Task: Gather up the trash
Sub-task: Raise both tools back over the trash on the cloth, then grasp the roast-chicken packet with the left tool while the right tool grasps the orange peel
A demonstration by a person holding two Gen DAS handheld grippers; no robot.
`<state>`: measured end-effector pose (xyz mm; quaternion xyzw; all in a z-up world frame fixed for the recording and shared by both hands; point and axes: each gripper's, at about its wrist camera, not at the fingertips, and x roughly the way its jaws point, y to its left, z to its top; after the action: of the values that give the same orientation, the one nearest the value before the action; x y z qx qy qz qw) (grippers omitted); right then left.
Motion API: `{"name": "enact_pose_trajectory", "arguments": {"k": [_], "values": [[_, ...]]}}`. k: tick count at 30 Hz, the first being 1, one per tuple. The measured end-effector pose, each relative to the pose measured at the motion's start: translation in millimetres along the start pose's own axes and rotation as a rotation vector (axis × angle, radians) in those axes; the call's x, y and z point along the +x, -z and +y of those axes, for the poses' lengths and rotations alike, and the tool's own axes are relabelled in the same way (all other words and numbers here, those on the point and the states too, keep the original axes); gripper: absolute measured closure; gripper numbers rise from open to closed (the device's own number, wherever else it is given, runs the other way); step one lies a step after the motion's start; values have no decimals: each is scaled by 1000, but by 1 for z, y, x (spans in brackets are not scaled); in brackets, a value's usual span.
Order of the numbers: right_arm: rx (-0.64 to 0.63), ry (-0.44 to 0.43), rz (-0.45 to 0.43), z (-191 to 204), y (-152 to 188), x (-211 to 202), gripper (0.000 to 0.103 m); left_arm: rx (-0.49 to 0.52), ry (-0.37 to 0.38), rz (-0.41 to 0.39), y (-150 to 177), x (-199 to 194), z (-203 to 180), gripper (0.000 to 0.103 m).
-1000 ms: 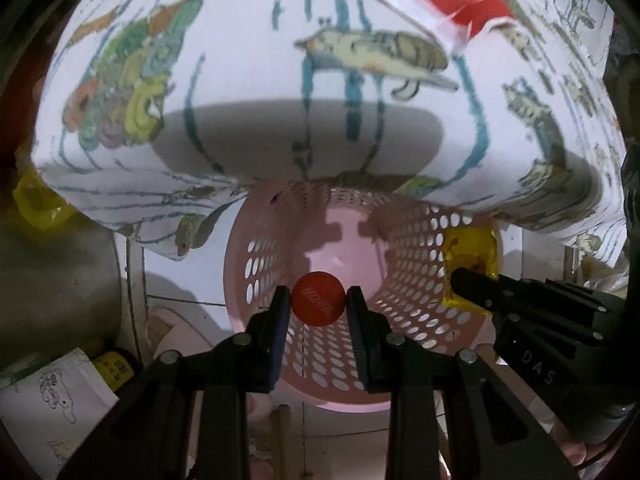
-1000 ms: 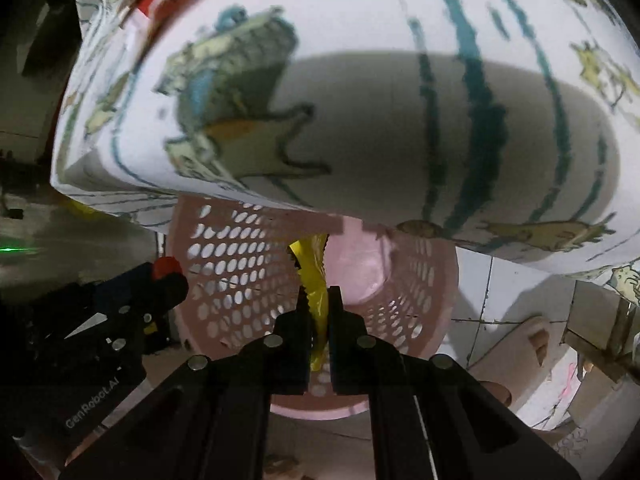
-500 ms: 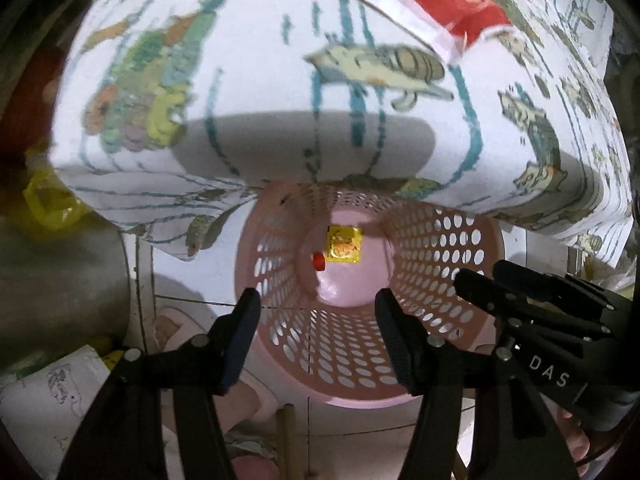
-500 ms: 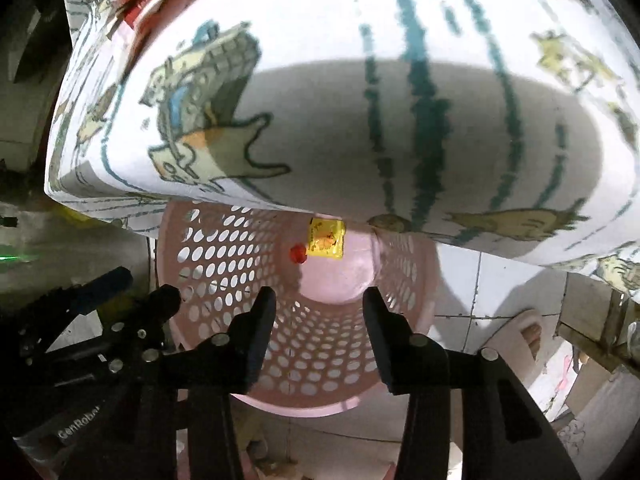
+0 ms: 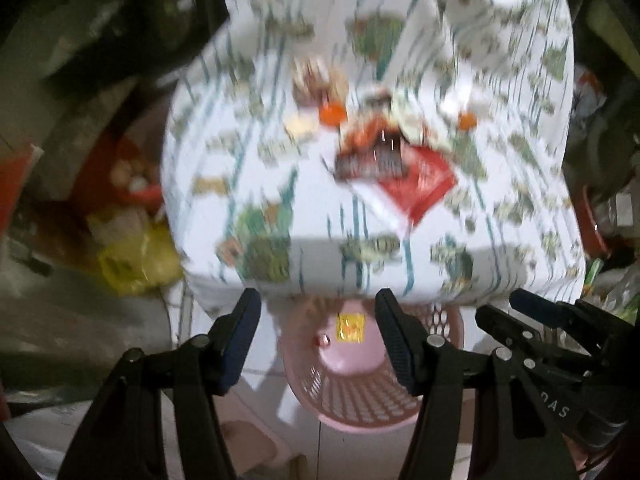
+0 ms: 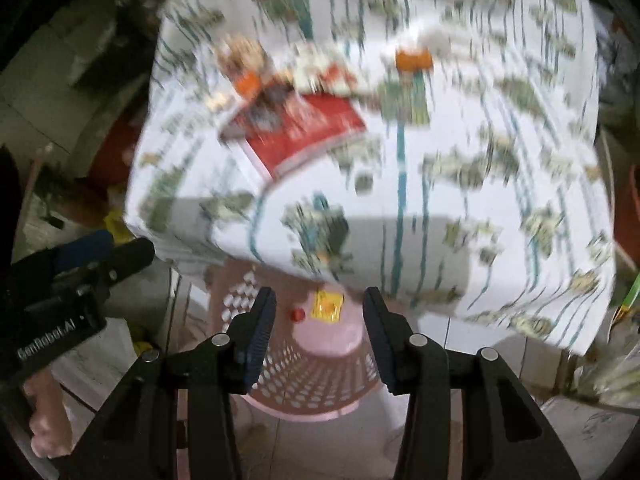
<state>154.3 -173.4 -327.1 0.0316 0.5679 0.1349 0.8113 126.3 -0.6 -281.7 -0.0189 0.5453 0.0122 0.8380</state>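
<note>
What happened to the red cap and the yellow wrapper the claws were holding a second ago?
Both were let go. The left claw and right claw opened and lifted away; the small red bottle cap and yellow square wrapper now lie in the pink perforated plastic basket. The basket stayed under the patterned tablecloth.

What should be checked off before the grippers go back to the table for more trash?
1. Left gripper empty, jaws apart: ok.
2. Right gripper empty, jaws apart: ok.
3. Red cap lying on the bottom of the pink basket: ok.
4. Yellow wrapper in the basket beside the cap: ok.
5. Table cleared of trash: not ok; the red packet and orange caps lie on the cloth.
6. Which piece is easiest to grasp next: cannot tell, the tabletop is badly motion-blurred in both views.
</note>
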Motion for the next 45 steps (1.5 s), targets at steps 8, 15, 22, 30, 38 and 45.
{"name": "enact_pose_trajectory", "arguments": {"k": [8, 15, 22, 30, 38, 45], "values": [[-45, 33, -124, 8, -18, -33, 56, -13, 15, -75, -8, -18, 9, 46], [-108, 153, -201, 13, -37, -48, 55, 35, -31, -130, -55, -30, -1, 22], [-59, 153, -285, -15, -87, -89, 55, 5, -27, -163, -108, -27, 0, 2], [-48, 173, -353, -39, -122, -92, 55, -17, 16, -8, -119, 30, -13, 1], [-10, 144, -238, -63, -128, -53, 55, -2, 67, 116, -132, 77, -29, 10], [48, 143, -230, -89, -141, -46, 55, 36, 63, 206, -133, 112, -46, 21]]}}
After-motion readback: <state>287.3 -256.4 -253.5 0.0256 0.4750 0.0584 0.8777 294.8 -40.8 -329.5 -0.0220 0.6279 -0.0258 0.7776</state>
